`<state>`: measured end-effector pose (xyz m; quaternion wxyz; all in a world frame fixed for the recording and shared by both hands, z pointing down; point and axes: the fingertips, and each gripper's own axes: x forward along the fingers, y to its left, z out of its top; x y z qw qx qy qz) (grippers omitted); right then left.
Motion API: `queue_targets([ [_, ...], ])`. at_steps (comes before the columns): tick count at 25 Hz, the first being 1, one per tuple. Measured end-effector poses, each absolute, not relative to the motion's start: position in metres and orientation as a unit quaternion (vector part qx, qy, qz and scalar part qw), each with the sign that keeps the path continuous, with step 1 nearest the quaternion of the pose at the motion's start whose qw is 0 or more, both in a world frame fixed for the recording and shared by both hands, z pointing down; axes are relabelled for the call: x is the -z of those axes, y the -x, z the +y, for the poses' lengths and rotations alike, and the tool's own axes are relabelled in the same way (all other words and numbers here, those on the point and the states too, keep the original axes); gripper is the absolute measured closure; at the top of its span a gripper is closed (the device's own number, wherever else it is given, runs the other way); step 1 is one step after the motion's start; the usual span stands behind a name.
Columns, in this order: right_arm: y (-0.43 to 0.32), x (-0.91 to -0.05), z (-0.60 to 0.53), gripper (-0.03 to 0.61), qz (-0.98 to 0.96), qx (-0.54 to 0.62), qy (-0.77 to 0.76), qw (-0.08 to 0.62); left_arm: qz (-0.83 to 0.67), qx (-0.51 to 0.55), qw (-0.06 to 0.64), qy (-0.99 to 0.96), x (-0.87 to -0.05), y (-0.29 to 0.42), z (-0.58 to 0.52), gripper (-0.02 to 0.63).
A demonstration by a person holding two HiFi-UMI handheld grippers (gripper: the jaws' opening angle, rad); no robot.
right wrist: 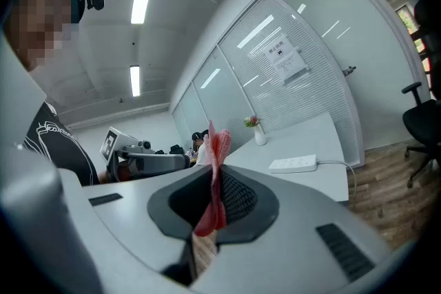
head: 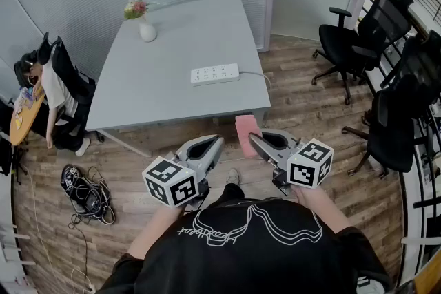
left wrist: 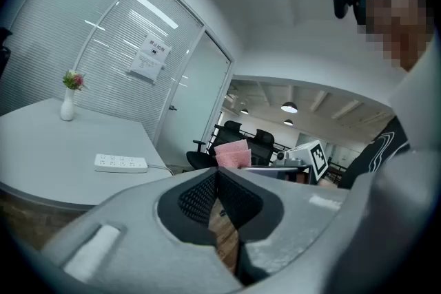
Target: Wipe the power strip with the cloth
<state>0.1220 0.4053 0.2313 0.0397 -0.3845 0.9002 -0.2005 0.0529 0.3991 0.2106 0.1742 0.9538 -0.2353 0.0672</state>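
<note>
A white power strip lies on the grey table near its right front part, its cable running off the right edge. The strip also shows in the left gripper view and the right gripper view. My right gripper is shut on a pink cloth, held in front of the table's near edge. The cloth stands pinched upright between the jaws. My left gripper is shut with nothing in it, beside the right one. The pink cloth is visible beyond it.
A white vase with flowers stands at the table's far left. A seated person is at the left. Black office chairs stand at the right. A tangle of cables lies on the wood floor.
</note>
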Motion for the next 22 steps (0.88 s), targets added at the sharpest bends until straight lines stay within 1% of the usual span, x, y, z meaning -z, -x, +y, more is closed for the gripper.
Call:
queue_targets([
  [8, -0.121, -0.226, 0.414, 0.548, 0.900, 0.200, 0.384, 0.048, -0.237, -0.072, 0.164, -0.955, -0.202, -0.053, 0.410, 0.600],
  [22, -0.126, -0.249, 0.389, 0.545, 0.883, 0.242, 0.398, 0.063, -0.245, -0.069, 0.180, -0.950, -0.219, -0.044, 0.392, 0.600],
])
